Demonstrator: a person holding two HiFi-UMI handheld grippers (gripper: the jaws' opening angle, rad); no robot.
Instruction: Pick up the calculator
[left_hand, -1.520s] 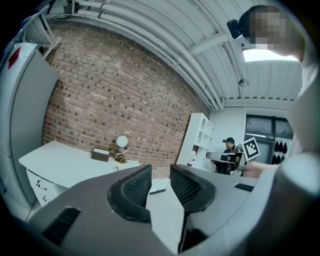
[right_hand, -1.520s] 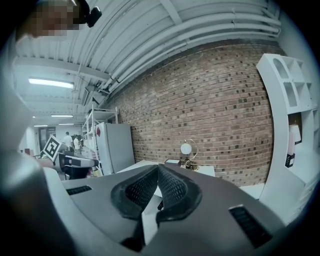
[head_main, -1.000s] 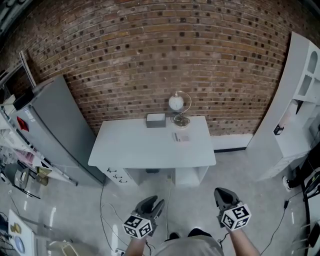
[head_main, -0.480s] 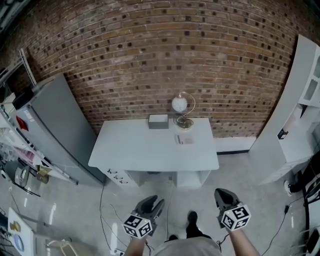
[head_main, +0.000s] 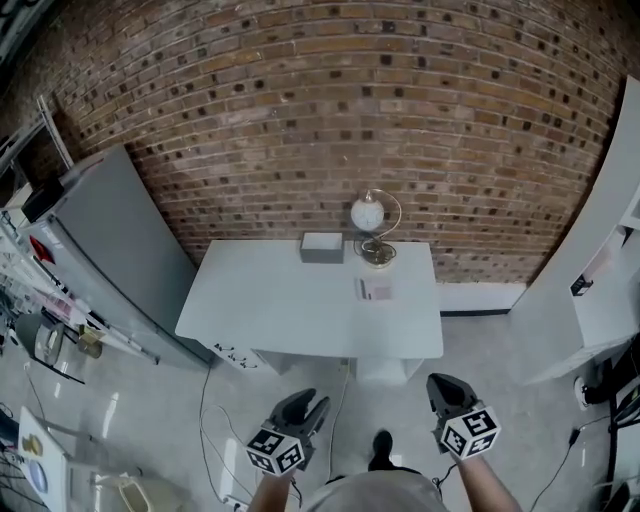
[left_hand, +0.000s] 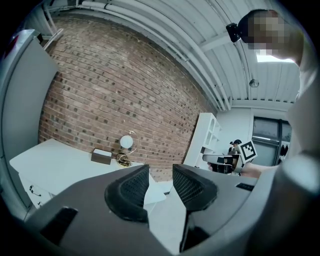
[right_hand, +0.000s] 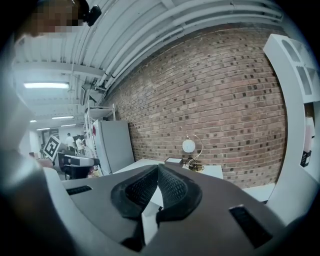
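The head view looks steeply down from above the floor, with the desk (head_main: 280, 300) at 12 o'clock, well off. Both gripper views face the wall (right_hand: 200, 85) almost level, from afar. All three share desk, lamp (head_main: 366, 213) and wall.

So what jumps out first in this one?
The brick wall fills the top of the head view; against it stands a white table with a globe lamp, a grey box and the small calculator toward its right. At the bottom edge, left tongs open, right tongs shut, both empty.
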